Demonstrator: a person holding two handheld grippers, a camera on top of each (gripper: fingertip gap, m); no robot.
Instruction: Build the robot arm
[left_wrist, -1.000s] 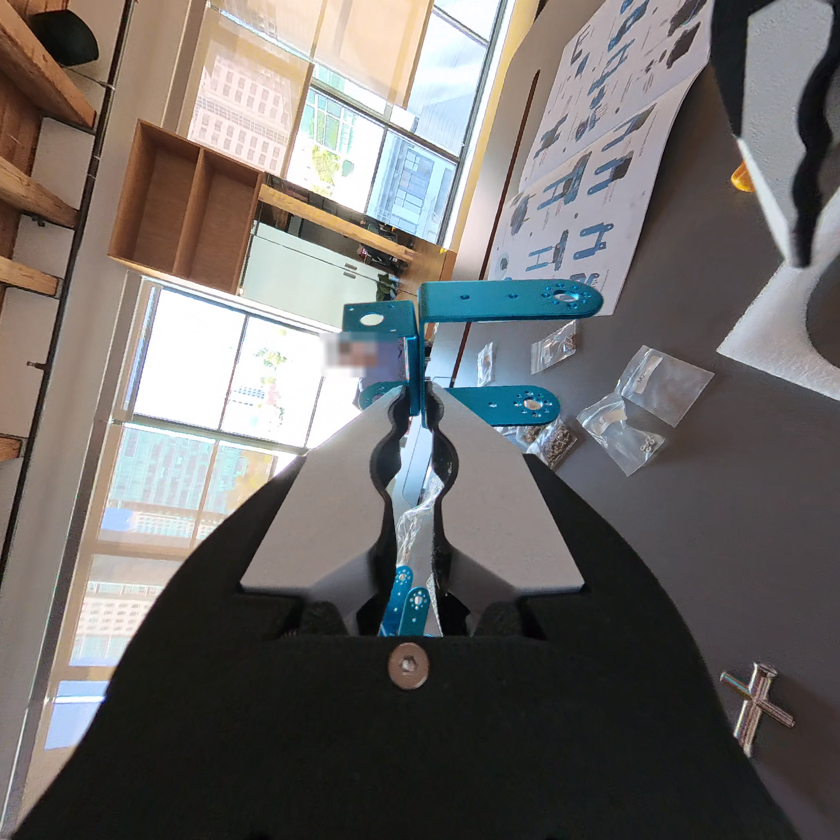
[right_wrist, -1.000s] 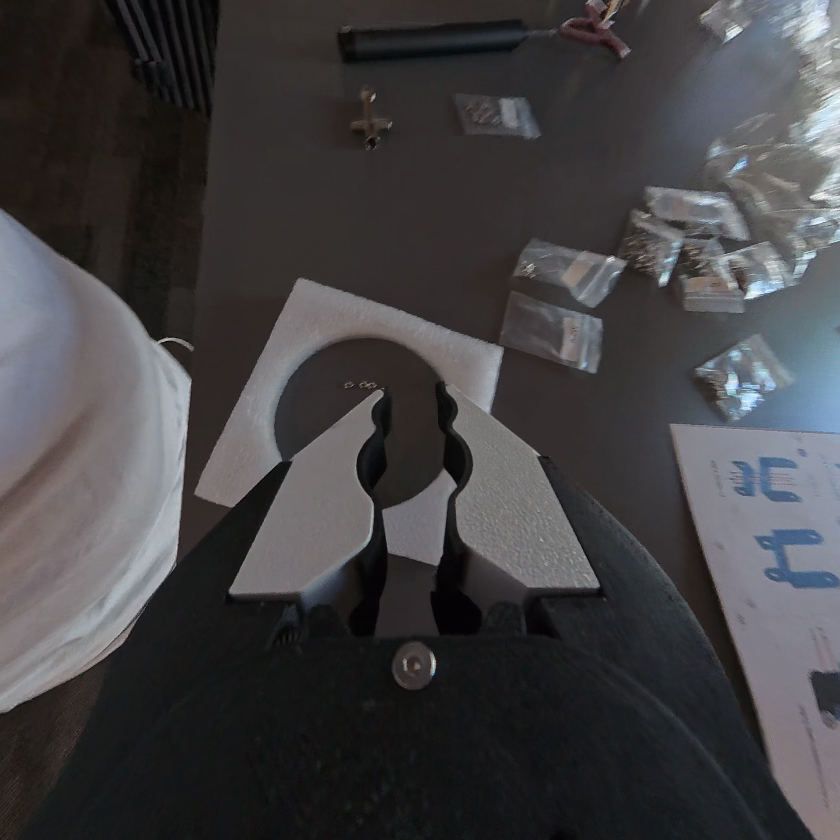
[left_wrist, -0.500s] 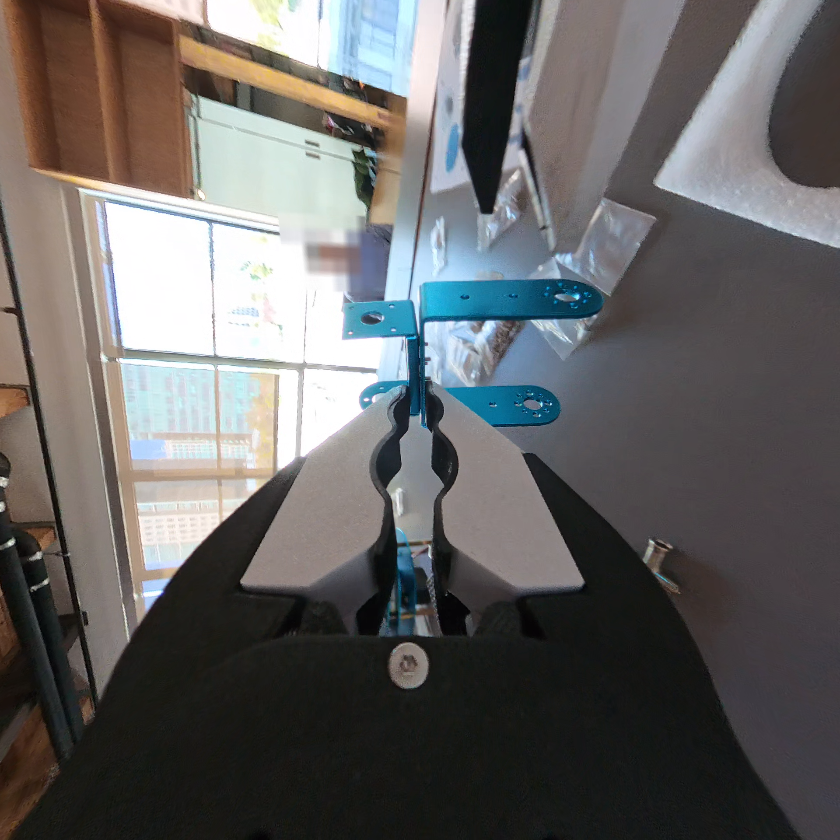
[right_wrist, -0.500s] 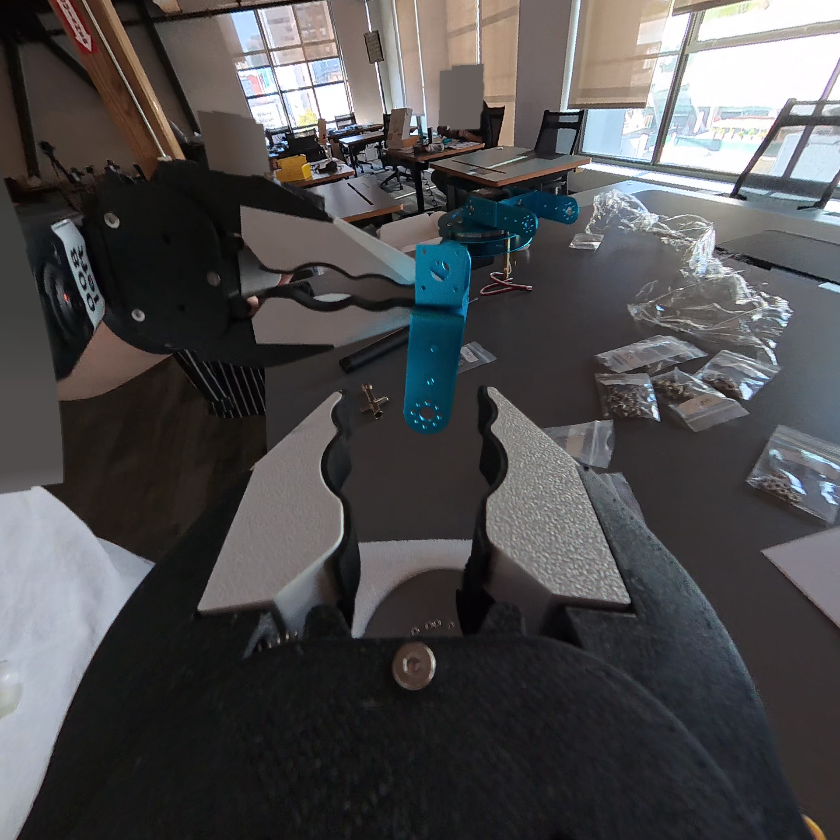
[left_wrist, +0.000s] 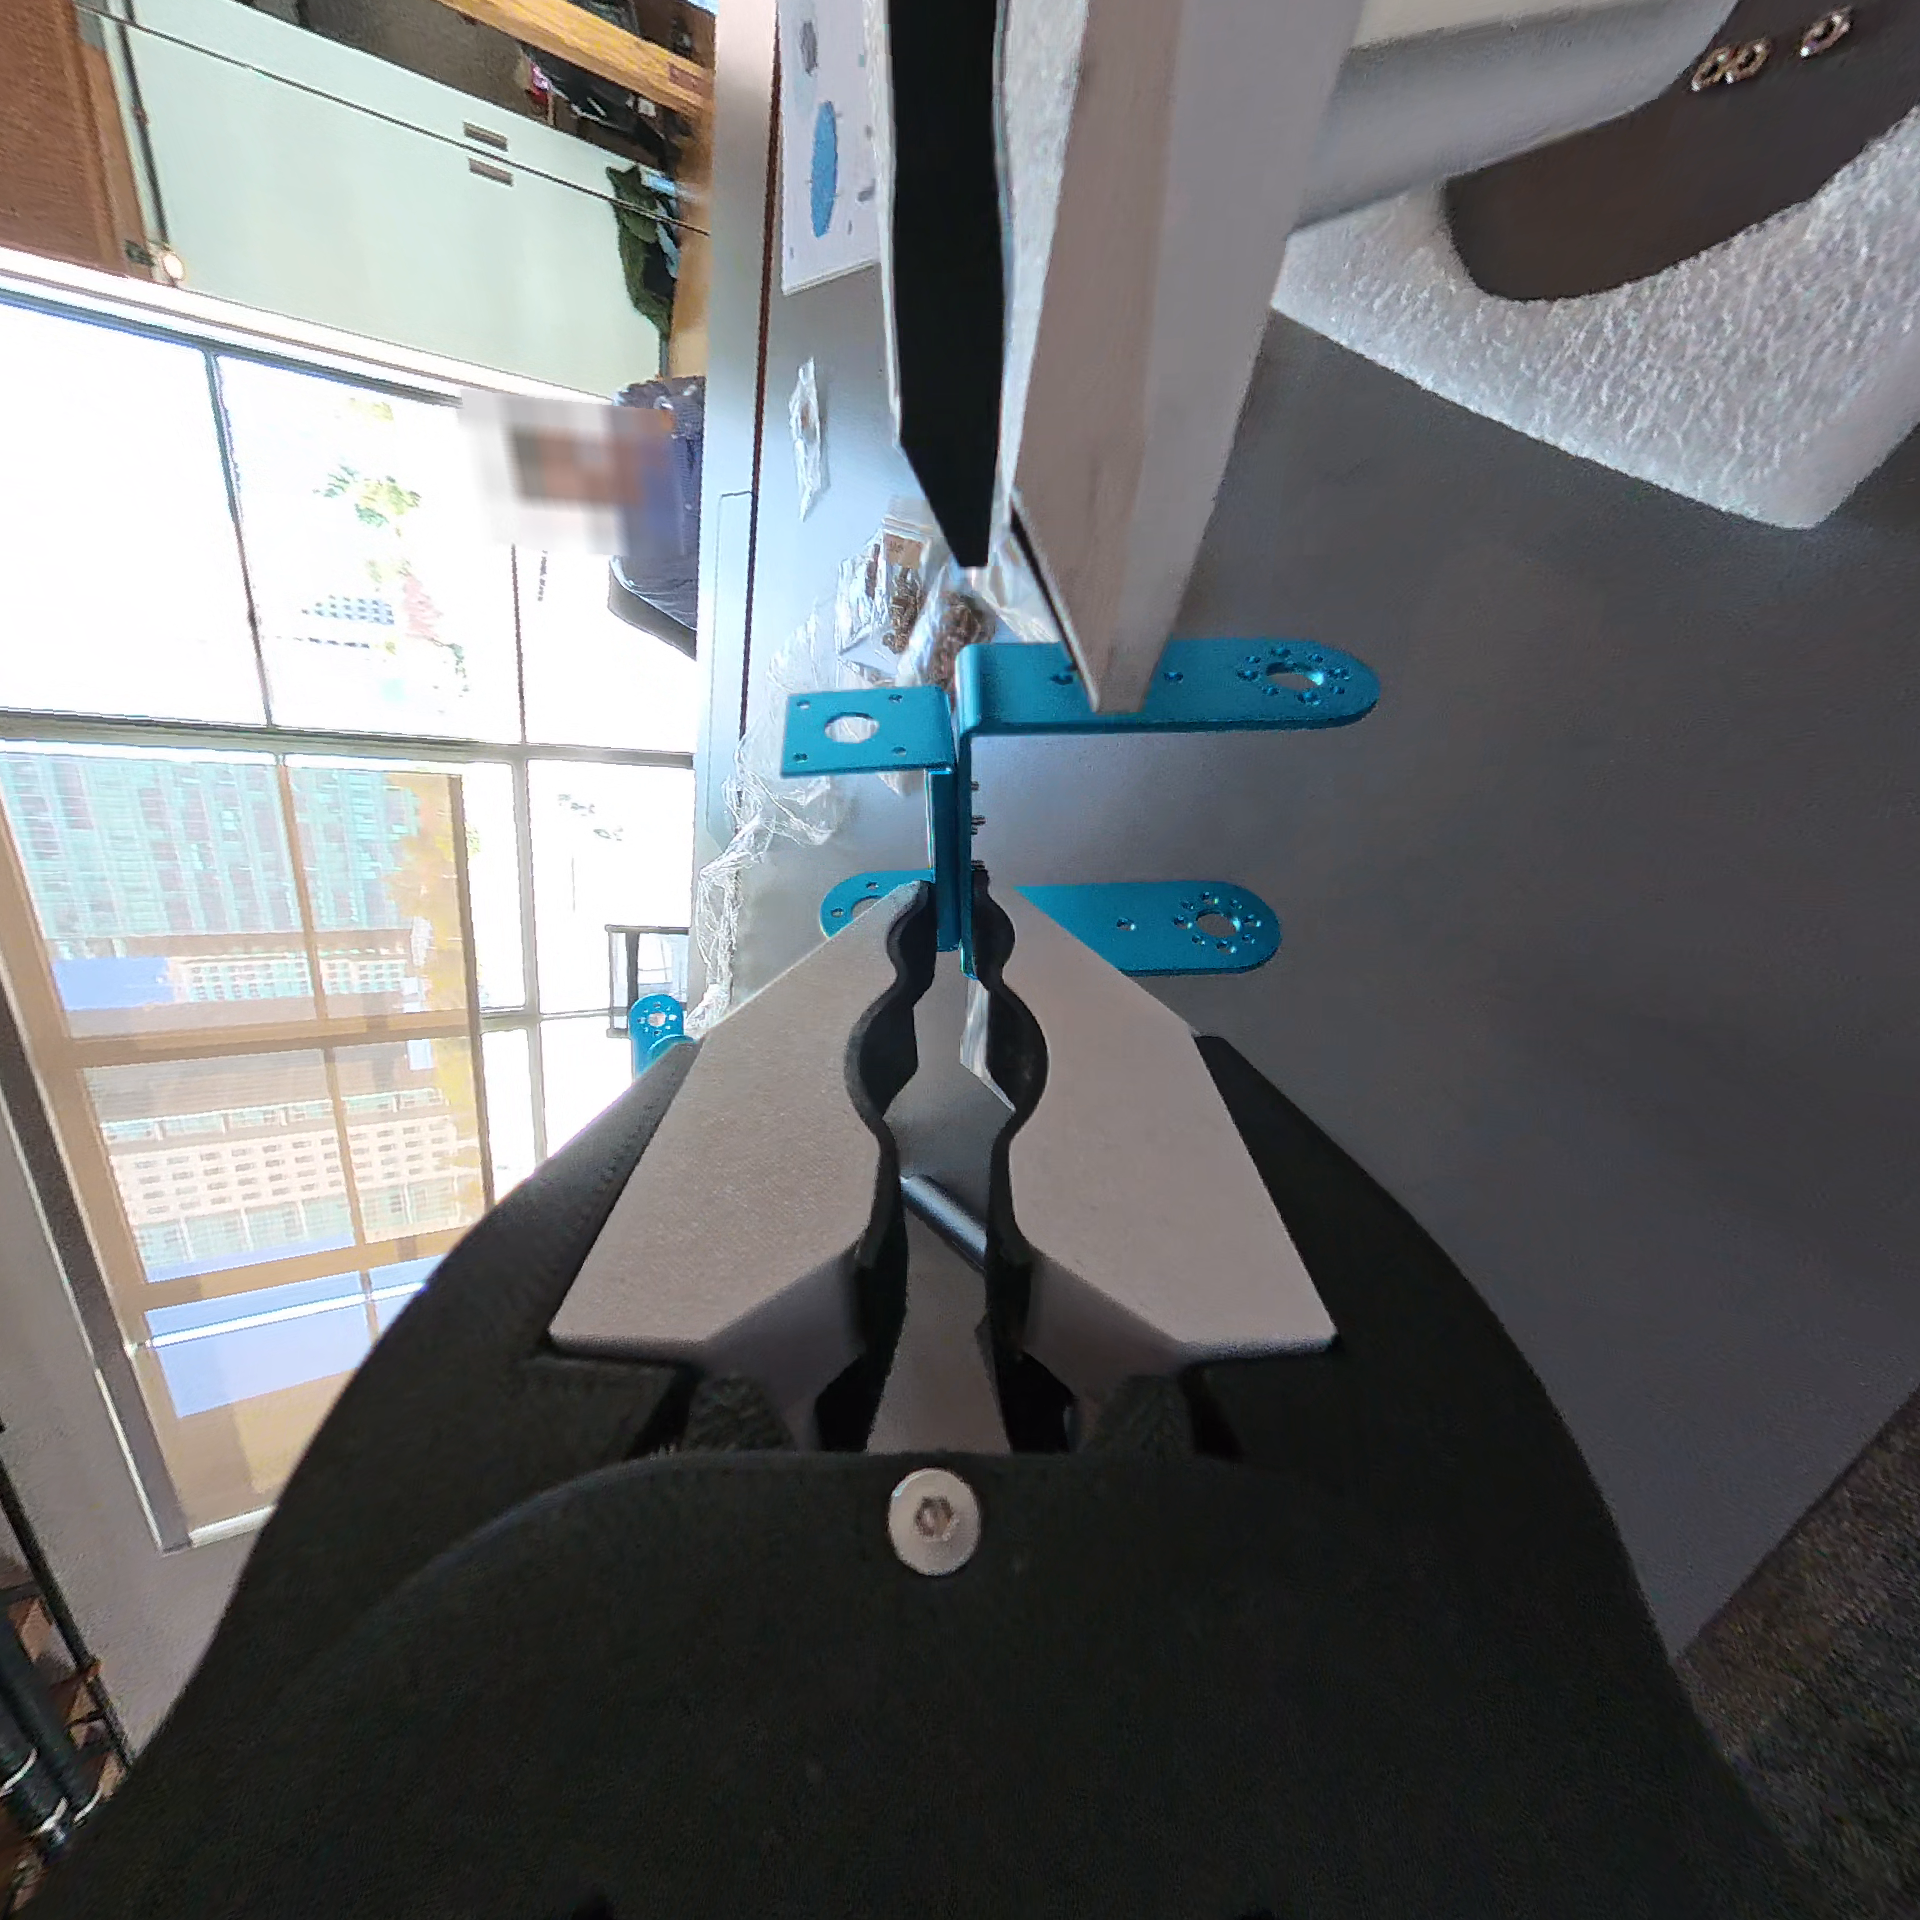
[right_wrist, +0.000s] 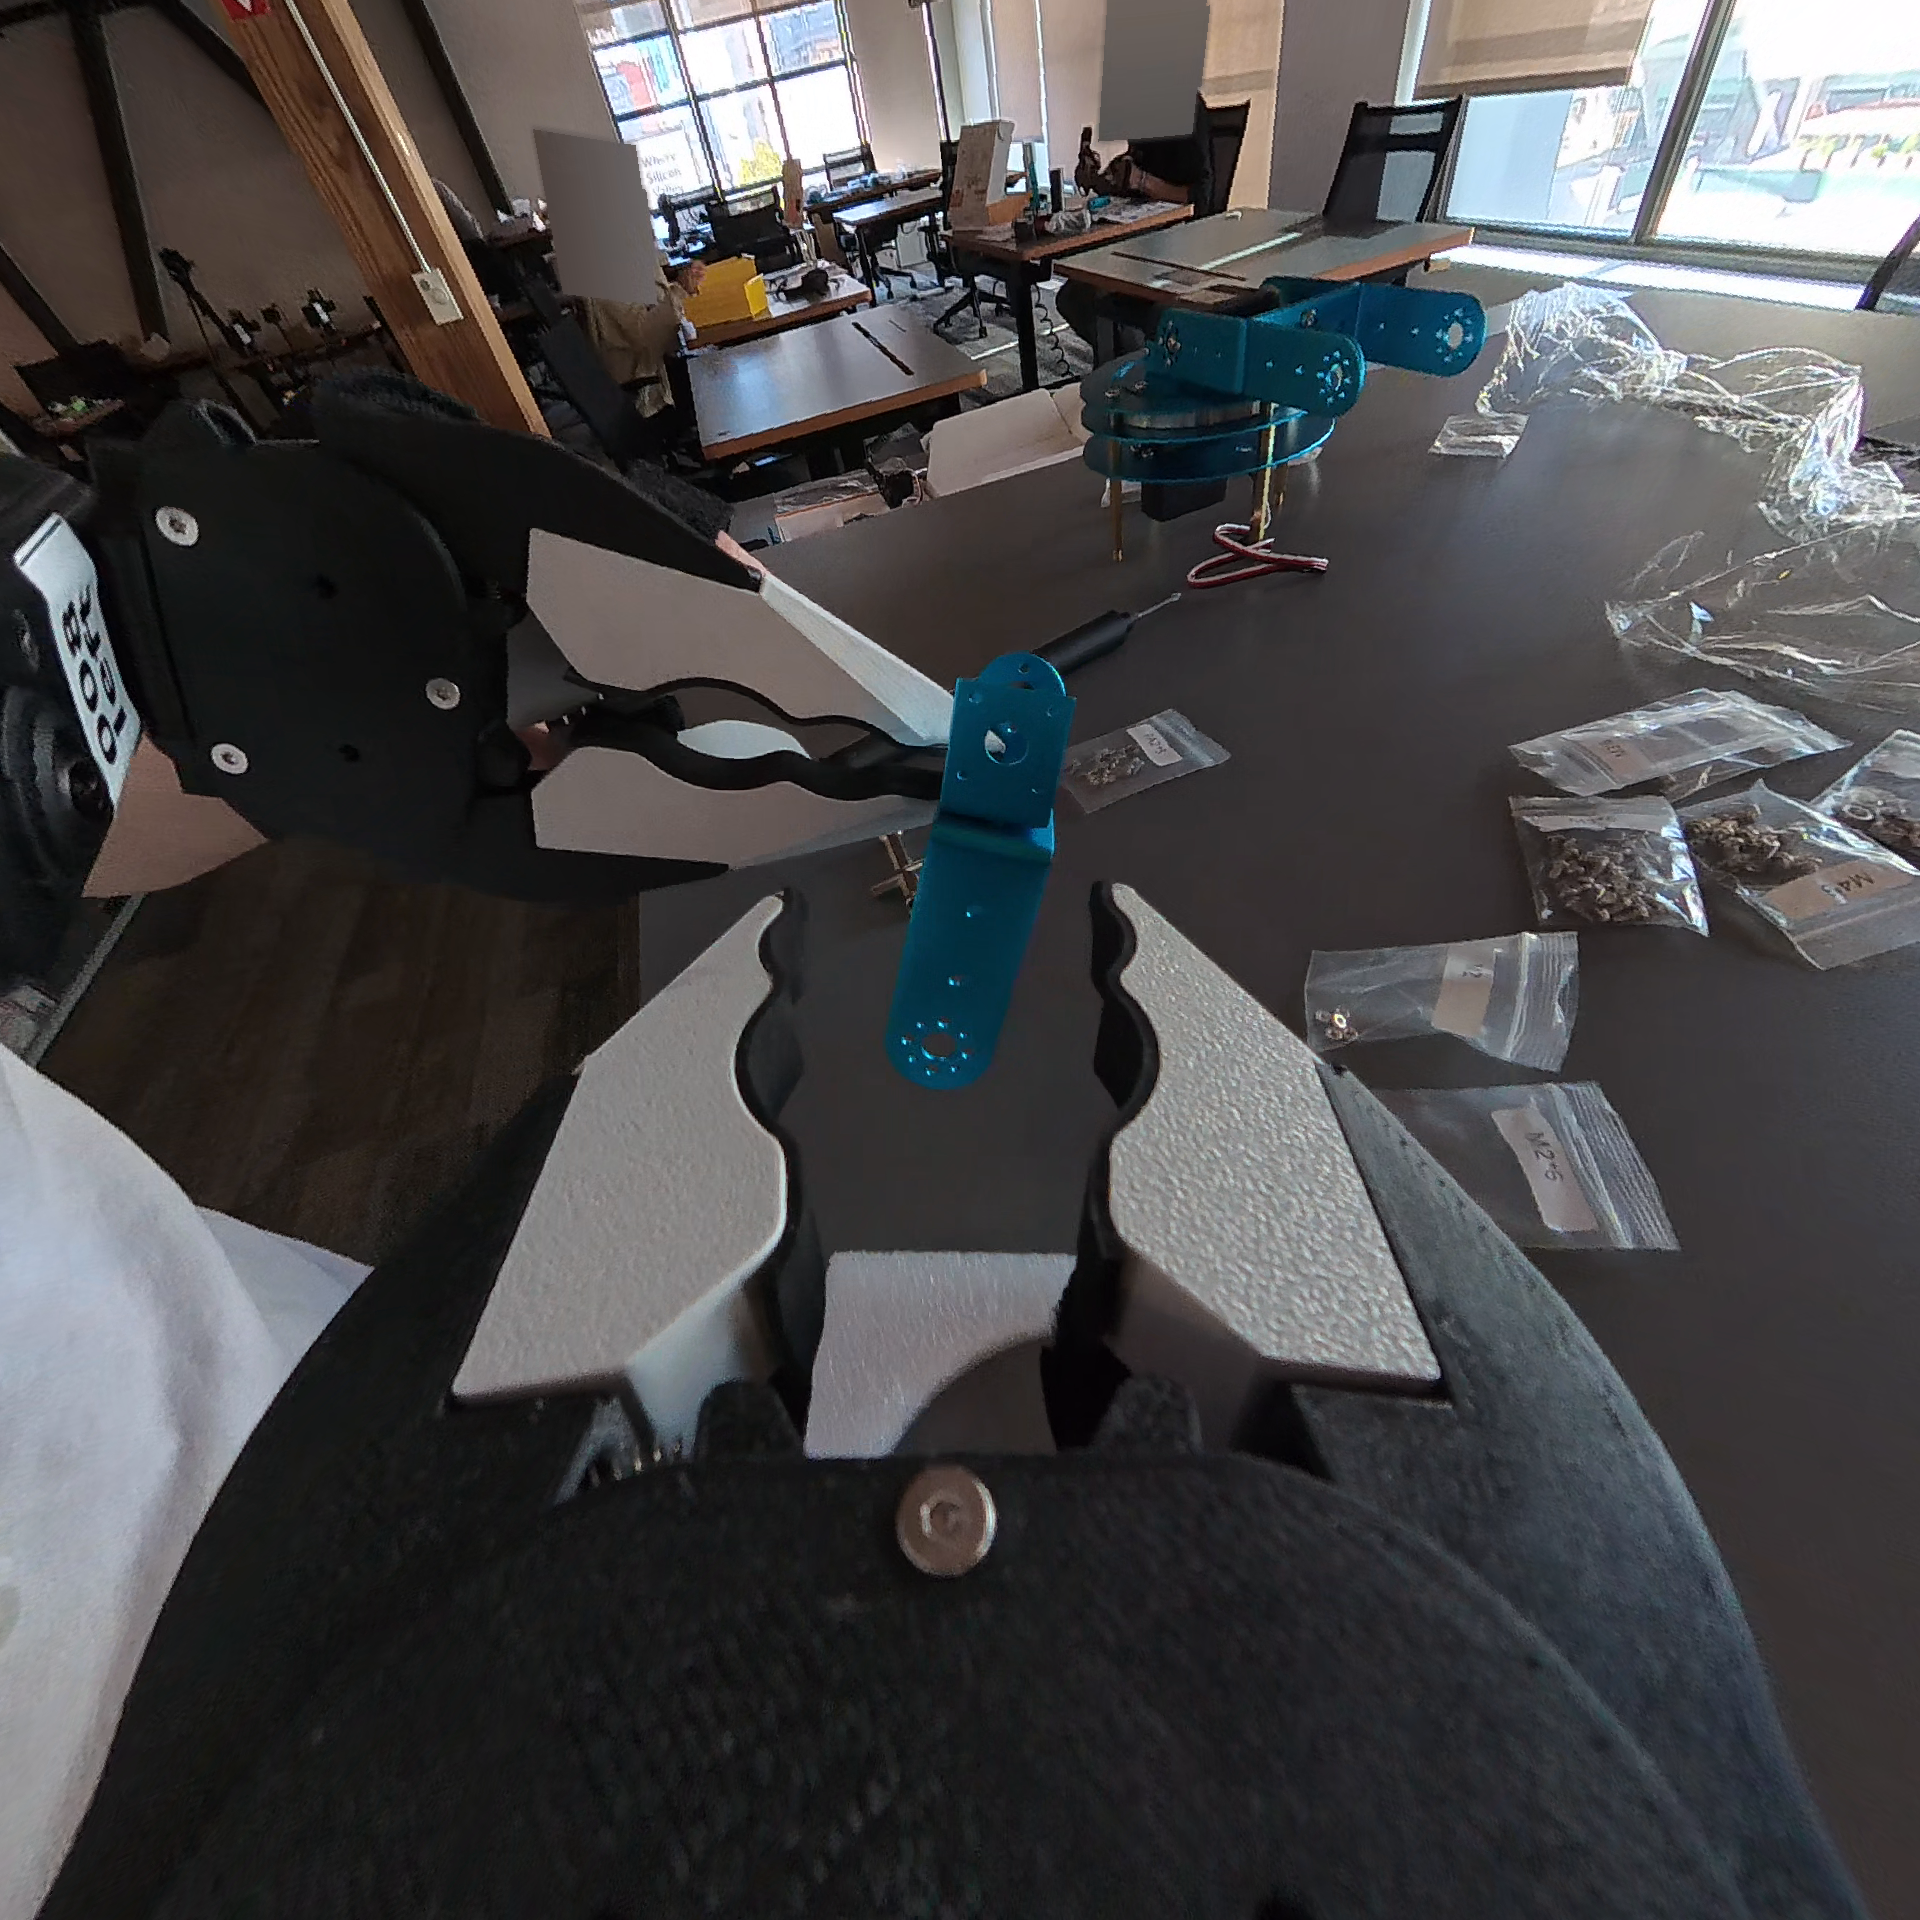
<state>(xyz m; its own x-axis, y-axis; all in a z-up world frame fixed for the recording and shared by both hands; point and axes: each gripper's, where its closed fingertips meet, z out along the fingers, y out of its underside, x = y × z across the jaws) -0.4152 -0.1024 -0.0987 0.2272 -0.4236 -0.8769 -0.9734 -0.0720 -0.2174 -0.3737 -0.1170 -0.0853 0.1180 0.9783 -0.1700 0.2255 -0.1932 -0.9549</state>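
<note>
My left gripper (left_wrist: 951, 914) is shut on a blue metal bracket (left_wrist: 1164, 696) made of joined angle pieces with holed arms, and holds it in the air above the dark table (left_wrist: 1558, 1039). In the right wrist view the left gripper (right_wrist: 930, 769) reaches in from the left, with the bracket (right_wrist: 966, 935) hanging down from its tips. My right gripper (right_wrist: 940, 899) is open, its fingertips on either side of the bracket's lower arm and apart from it. In the left wrist view a finger (left_wrist: 1122, 312) of the right gripper comes down from above onto the bracket's upper arm.
A white foam block (left_wrist: 1662, 343) with a round cutout lies below the right gripper. Several small bags of screws (right_wrist: 1600, 862), crumpled clear plastic (right_wrist: 1714, 416), a black screwdriver (right_wrist: 1091, 634) and a blue assembled base (right_wrist: 1205, 416) are on the table. A white sleeve (right_wrist: 104, 1351) is at the left. My hands' fingertips stand some 5 centimeters from each other.
My right gripper swung up from the foam block, opened wider and closed in until the bracket's arm lies between its fingers. My left gripper kept its hold on the bracket.
</note>
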